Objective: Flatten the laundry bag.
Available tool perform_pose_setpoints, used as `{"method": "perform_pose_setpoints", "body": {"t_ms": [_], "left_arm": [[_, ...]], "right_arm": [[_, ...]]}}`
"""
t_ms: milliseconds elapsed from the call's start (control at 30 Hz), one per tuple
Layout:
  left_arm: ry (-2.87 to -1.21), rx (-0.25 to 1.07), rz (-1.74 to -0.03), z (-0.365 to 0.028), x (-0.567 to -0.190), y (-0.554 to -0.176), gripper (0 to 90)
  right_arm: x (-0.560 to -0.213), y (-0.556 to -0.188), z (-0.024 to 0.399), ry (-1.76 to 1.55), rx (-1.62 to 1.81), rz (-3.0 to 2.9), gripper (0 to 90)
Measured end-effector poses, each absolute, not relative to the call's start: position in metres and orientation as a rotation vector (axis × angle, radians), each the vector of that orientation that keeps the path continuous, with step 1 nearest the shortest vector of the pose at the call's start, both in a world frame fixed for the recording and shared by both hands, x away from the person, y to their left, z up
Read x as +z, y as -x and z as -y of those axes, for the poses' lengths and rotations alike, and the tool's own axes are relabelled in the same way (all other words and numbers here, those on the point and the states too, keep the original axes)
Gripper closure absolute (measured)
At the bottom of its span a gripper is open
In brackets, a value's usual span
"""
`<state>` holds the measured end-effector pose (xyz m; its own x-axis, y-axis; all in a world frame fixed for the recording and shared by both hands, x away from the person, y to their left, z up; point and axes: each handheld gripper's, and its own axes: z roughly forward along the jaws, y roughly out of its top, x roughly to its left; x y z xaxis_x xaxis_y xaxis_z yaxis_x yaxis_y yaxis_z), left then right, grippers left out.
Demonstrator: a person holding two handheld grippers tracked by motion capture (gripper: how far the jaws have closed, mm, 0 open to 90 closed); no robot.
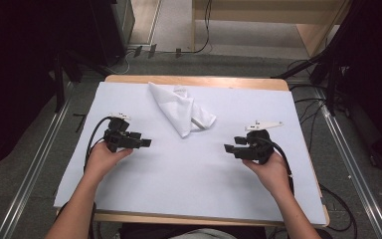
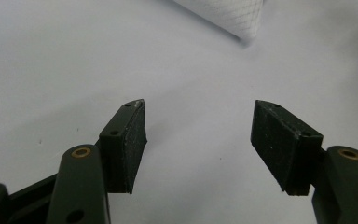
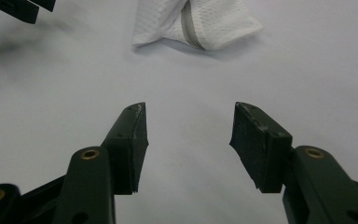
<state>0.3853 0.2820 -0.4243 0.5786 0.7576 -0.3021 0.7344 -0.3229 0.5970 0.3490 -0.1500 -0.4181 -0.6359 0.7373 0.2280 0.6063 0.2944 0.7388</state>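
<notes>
A folded white mesh cloth lies on the white sheet toward the far middle of the table, with a grey strip along one fold. My left gripper is at the left, pointing toward the middle, a short way from the cloth. Its jaws stand wide apart with nothing between them; the cloth's corner lies ahead of them. My right gripper is at the right, pointing left, open and empty, with the cloth ahead of it.
The white sheet covers most of the wooden table. Cables trail from both grippers over the table's sides. Dark stands and rails flank the table on the floor. The left gripper's tips appear far off in the right gripper view.
</notes>
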Motion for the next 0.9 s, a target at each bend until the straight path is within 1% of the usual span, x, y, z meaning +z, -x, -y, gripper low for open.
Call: {"method": "perform_pose_setpoints", "body": {"t_ms": [400,900], "left_arm": [[-2.092,0.038,-1.181,-0.284,-0.424,-0.385,36.6],[-2.075,0.046,-1.186,-0.287,-0.423,-0.384,36.6]], "right_arm": [[-0.412,-0.373,0.117,-1.193,1.254,-2.458,45.2],[-0.407,-0.413,0.078,-1.178,1.255,-2.49,43.6]]}}
